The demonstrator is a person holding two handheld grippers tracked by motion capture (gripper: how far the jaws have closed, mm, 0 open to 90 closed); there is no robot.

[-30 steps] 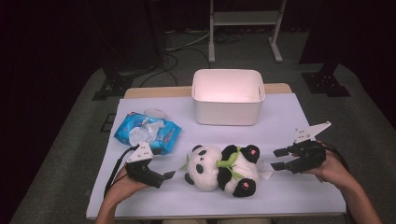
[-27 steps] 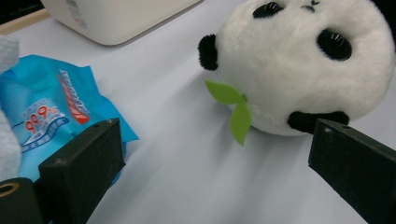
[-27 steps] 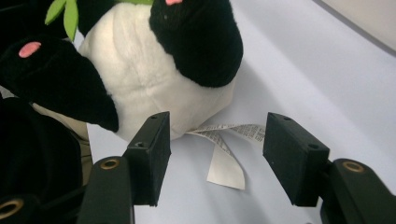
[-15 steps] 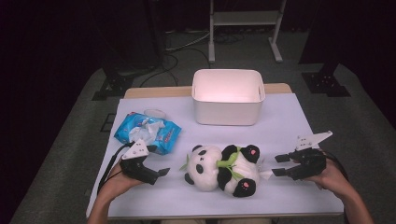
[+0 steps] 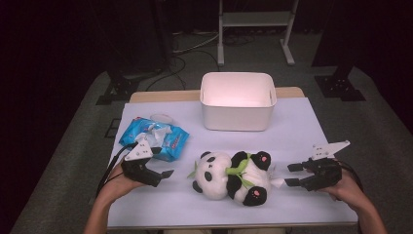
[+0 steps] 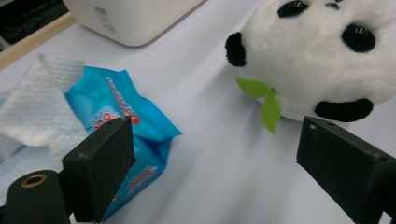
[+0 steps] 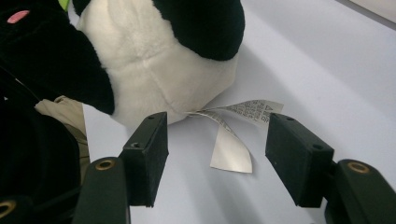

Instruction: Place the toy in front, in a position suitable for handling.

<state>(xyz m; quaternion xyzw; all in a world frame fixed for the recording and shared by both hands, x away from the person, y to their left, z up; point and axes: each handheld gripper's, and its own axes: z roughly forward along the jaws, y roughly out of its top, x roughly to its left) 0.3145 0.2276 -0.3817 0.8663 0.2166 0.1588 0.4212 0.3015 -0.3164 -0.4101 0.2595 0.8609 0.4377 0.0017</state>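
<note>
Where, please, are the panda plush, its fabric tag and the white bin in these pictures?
panda plush (image 5: 229,176), high view, on its belly.
fabric tag (image 7: 232,150), right gripper view, on the blank lower flap.
white bin (image 5: 237,116), high view, on its front wall.

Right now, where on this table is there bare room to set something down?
Free: the sheet right of the white bin, above the right gripper; also the front strip below the panda. Crowded: the left side, with the wipes pack beside the left gripper.
</note>
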